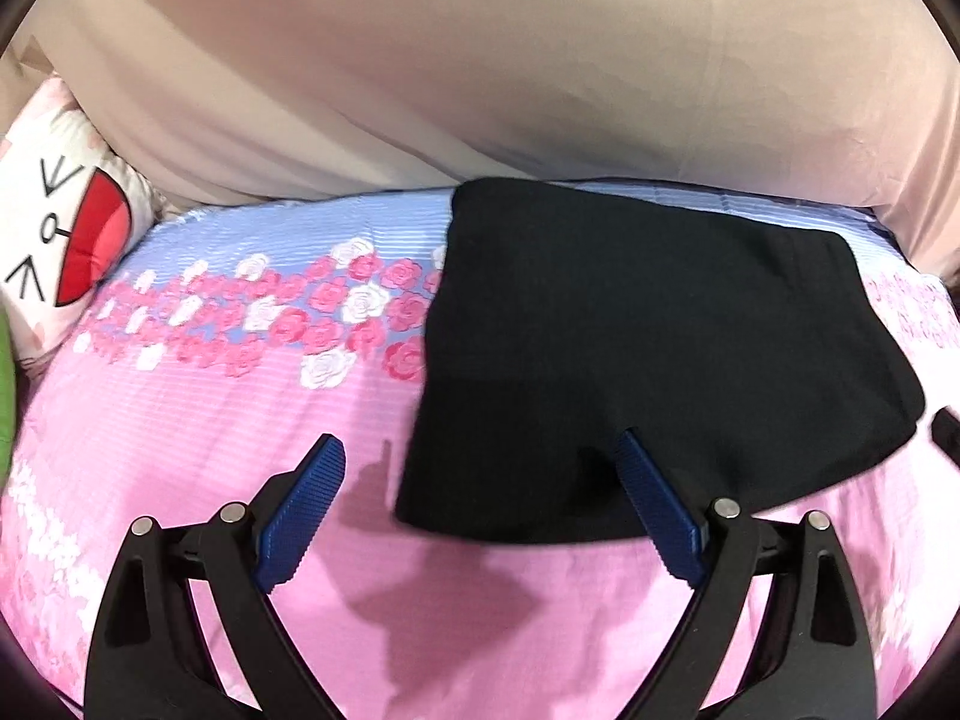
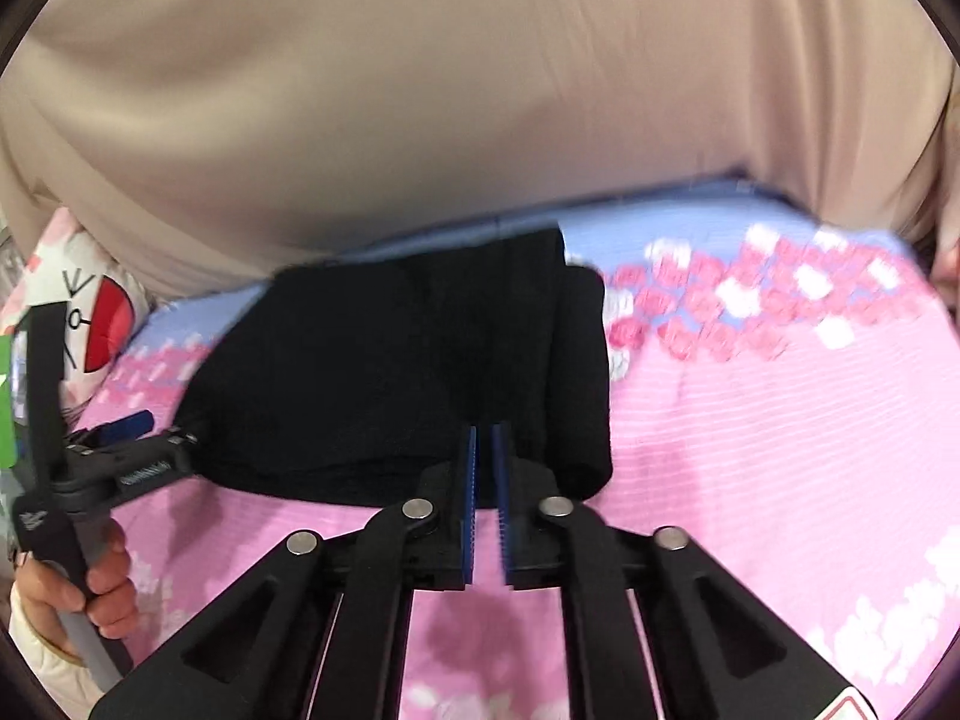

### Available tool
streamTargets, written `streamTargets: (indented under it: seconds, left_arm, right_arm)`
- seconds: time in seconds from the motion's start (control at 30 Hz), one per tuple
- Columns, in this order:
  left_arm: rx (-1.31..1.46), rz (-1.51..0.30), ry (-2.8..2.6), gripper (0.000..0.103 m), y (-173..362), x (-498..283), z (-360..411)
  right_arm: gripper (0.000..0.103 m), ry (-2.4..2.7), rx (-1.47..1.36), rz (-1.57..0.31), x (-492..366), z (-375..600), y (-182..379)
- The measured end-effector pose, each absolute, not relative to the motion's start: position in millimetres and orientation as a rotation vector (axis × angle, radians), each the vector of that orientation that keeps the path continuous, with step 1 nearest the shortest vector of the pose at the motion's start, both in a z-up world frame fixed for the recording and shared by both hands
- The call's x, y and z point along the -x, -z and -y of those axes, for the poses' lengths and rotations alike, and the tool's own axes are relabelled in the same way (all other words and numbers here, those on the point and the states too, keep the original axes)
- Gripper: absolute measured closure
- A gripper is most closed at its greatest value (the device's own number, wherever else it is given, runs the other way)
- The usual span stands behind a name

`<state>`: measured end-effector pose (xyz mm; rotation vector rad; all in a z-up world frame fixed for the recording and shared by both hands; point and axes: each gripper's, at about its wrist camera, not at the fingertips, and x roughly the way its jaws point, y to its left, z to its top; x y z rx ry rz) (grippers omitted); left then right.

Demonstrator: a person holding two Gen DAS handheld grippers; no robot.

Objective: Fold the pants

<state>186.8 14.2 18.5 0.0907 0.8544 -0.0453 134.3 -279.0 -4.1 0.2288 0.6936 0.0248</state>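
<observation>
The black pants (image 1: 648, 360) lie folded into a compact block on the pink flowered bedsheet (image 1: 210, 432). My left gripper (image 1: 480, 450) is open above the sheet at the block's near left corner; its right finger overlaps the near edge and nothing is between the pads. In the right wrist view the pants (image 2: 390, 372) lie ahead with a rolled fold along their right side. My right gripper (image 2: 485, 438) is shut at the near edge of the pants, with only a thin gap between its blue pads (image 2: 470, 480); whether cloth is pinched there is hidden.
A beige curtain (image 1: 480, 78) hangs behind the bed. A cartoon-face pillow (image 1: 66, 240) lies at the far left. The person's hand (image 2: 90, 588) holds the left gripper at the left of the right wrist view. A green object (image 1: 5, 384) sits at the left edge.
</observation>
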Motion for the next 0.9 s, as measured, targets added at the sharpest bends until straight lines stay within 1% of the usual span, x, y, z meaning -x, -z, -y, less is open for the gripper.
streamTargets:
  seconds: [0.07, 0.13, 0.17, 0.2, 0.23, 0.27, 0.33, 0.47, 0.77, 0.87, 0.9]
  left_arm:
    - [-0.093, -0.841, 0.043, 0.014, -23.8, -175.0, -17.3]
    - [-0.092, -0.827, 0.047, 0.014, -30.9, -158.0, -20.6]
    - [-0.096, -0.816, 0.049, 0.014, -34.2, -150.4, -21.3]
    - [-0.101, -0.805, 0.047, 0.014, -36.8, -143.5, -21.7]
    - [-0.112, -0.786, 0.041, 0.014, -40.4, -132.5, -22.2]
    - [-0.122, -0.77, 0.036, 0.014, -43.2, -121.7, -22.6]
    - [-0.123, -0.76, 0.044, 0.013, -46.0, -105.8, -24.0]
    - [-0.109, -0.777, 0.064, 0.013, -44.4, -74.8, -29.4]
    - [-0.085, -0.841, 0.043, 0.013, -14.0, -41.5, -38.2]
    - [-0.085, -0.831, 0.022, 0.013, -7.5, -34.7, -40.4]
    - [-0.083, -0.827, 0.018, 0.013, -6.4, -33.3, -40.7]
  right_arm:
    - [0.094, -0.026, -0.199, -0.659, -112.9, 268.2, -7.6]
    - [0.091, -0.026, -0.191, -0.641, -98.6, 260.8, -13.7]
    - [0.085, -0.025, -0.188, -0.627, -88.7, 257.0, -16.1]
    - [0.076, -0.019, -0.181, -0.616, -81.6, 253.8, -17.2]
    - [0.072, -0.008, -0.173, -0.605, -74.2, 250.8, -18.0]
    - [0.07, 0.01, -0.162, -0.586, -63.8, 247.1, -18.0]
    - [0.069, 0.029, -0.155, -0.569, -48.0, 241.0, -16.3]
    - [0.058, 0.034, -0.164, -0.584, -29.6, 233.6, -5.1]
    - [0.056, 0.04, -0.179, -0.666, -0.7, 223.8, 26.8]
    - [0.05, 0.049, -0.168, -0.686, 4.1, 218.5, 35.1]
    - [0.049, 0.054, -0.164, -0.692, 5.9, 216.0, 37.8]
